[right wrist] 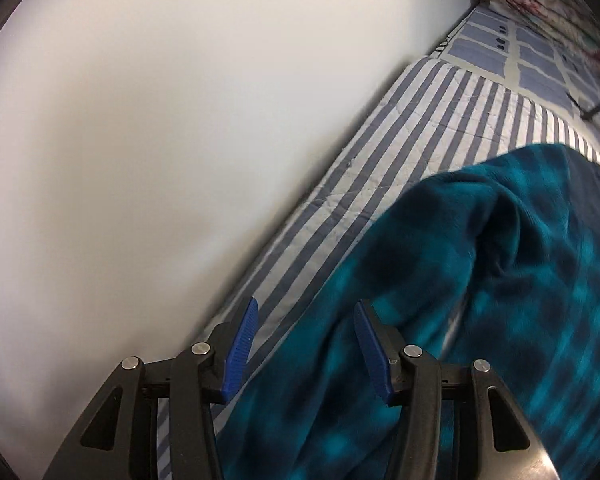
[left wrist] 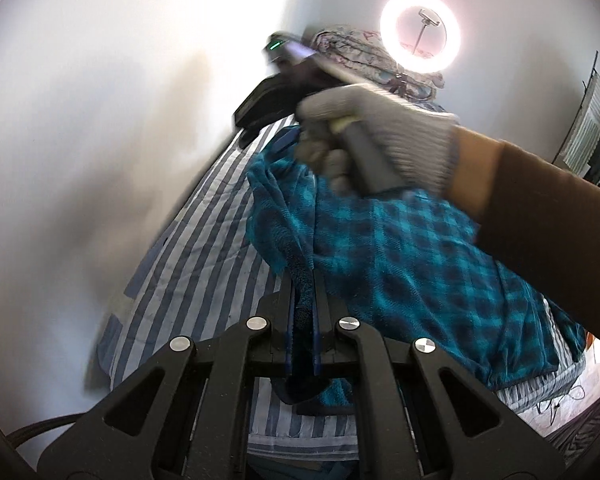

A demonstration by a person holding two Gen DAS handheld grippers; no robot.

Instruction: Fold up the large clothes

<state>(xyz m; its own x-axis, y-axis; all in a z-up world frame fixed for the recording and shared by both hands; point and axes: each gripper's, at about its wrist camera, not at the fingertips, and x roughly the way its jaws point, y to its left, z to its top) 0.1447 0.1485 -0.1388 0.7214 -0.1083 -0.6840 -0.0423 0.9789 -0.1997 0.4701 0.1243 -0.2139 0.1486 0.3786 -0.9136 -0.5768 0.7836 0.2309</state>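
Striped bed (right wrist: 440,128), left hand-held gripper (left wrist: 303,280) pinching teal plaid garment (left wrist: 420,264) (fleecy), right hand-held gripper (right wrist: 304,344) agape

Striped bedsheet (right wrist: 380,184) by white wall (right wrist: 180,120); ring light (left wrist: 420,31) above folded quilt (left wrist: 364,56)

Teal plaid fleece garment (left wrist: 400,264) lies rumpled on the striped bedsheet (left wrist: 196,248).

Bed (left wrist: 204,216) in striped sheet; teal plaid garment (left wrist: 400,256) spread on it (folded quilt (left wrist: 364,52) at far end).
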